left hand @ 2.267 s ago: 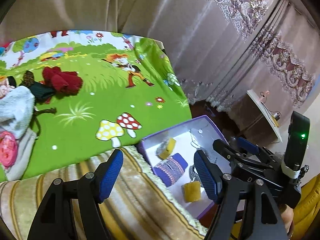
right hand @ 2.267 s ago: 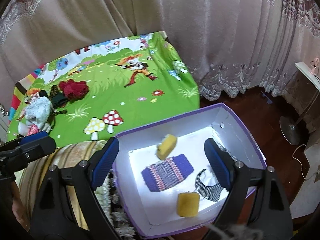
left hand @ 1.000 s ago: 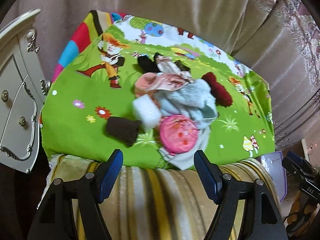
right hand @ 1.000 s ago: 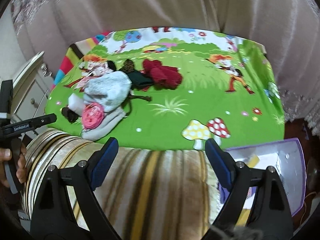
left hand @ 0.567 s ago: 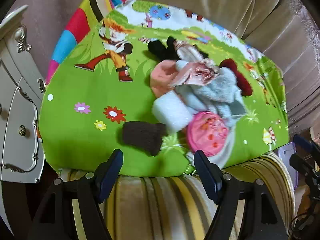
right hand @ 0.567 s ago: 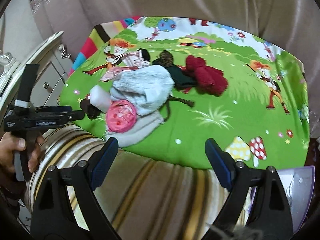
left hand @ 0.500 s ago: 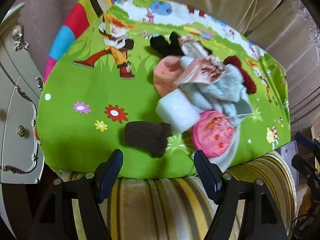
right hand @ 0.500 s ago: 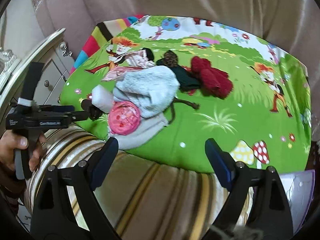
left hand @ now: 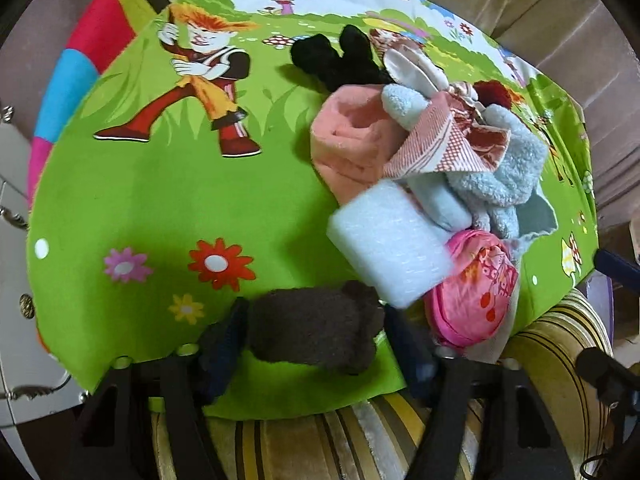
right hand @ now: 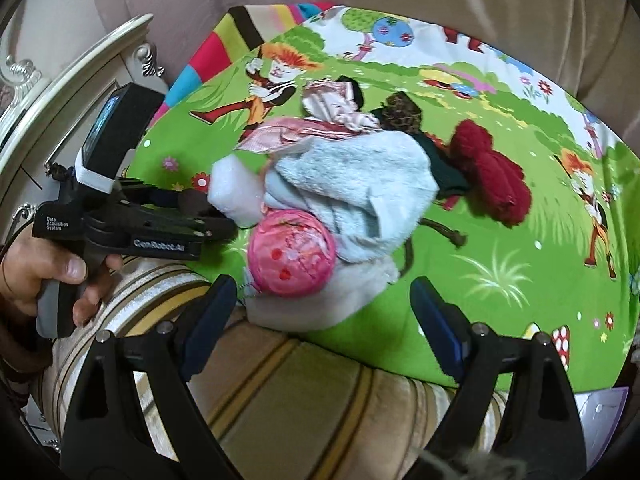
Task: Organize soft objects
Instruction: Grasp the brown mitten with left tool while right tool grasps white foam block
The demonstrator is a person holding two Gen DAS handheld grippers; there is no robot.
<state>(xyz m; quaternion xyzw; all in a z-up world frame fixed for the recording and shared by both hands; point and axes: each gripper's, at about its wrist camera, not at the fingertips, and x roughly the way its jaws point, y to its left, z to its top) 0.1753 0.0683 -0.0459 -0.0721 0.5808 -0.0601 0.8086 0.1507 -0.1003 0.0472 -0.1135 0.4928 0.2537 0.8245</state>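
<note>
The left gripper (left hand: 314,330) has dropped onto the brown sock (left hand: 316,326), jaws just closing around it, not visibly clamped; pickup is starting. The right gripper (right hand: 320,320) hangs wide, empty.

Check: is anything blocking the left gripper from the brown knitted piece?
Nothing visible. The left gripper has just been closing with the brown knitted piece between its fingers; the white foam block only borders it on the right.
</note>
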